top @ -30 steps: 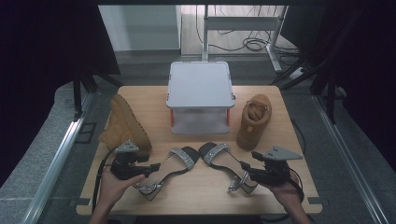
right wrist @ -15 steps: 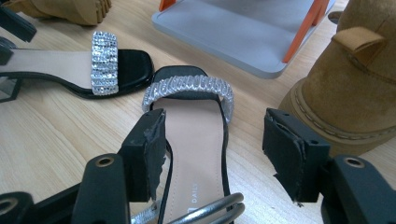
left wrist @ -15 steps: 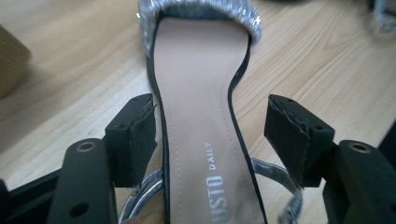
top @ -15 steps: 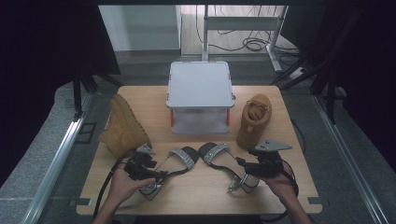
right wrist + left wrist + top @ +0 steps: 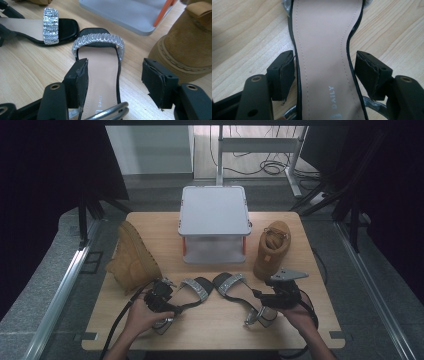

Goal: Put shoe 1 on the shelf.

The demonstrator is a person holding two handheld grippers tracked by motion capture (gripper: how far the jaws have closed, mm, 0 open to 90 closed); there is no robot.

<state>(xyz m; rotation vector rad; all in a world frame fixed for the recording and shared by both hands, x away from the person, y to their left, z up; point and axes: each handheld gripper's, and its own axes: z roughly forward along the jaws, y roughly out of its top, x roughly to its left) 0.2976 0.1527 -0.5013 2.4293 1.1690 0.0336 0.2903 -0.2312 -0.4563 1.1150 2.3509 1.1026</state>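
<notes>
In the high view two black sandals with glittery straps lie side by side on the wooden worktop (image 5: 300, 240), in the lower middle of the frame. The left sandal (image 5: 192, 292) is at the left gripper (image 5: 159, 301), and the right sandal (image 5: 235, 290) is at the right gripper (image 5: 276, 299).

In the left gripper view the fingers (image 5: 284, 72) stand apart, one on each side of the sandal's narrow waist. The left one is just beside the sole edge and the right one leaves a small gap, so they do not press on it.

In the right gripper view the fingers (image 5: 157, 80) are also apart. The left finger overlaps the sandal's edge; the right one is clear of it, near the upright tan boot (image 5: 272, 247).

Both pairs of fingers have just been opening.

A second tan boot (image 5: 132, 260) lies at the left, and a grey box (image 5: 215, 212) stands behind the sandals.
</notes>
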